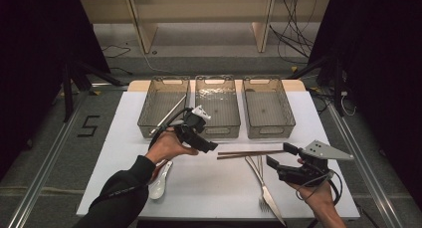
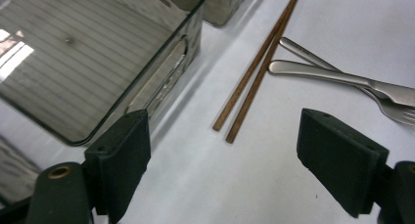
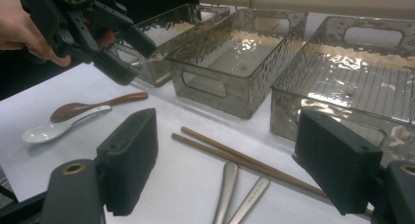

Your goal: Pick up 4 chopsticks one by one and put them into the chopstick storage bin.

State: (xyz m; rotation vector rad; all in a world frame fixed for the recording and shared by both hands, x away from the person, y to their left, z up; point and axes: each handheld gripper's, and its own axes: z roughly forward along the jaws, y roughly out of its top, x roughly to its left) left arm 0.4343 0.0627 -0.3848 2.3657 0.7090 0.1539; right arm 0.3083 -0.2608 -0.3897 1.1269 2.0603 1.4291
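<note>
Chopsticks [image 2: 254,72] lie just ahead of the wide-open, empty left claw [image 2: 235,160].

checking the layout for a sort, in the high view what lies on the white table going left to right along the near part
white spoon with a brown spoon beside it → left claw, open → brown chopsticks → fork and knife → right claw, open

three baskets [image 1: 217,106] in a row at table [image 1: 209,183] back, chopsticks [image 1: 249,153] before them, fork and knife [image 1: 263,183] nearer, spoons [image 1: 160,180] left
</note>
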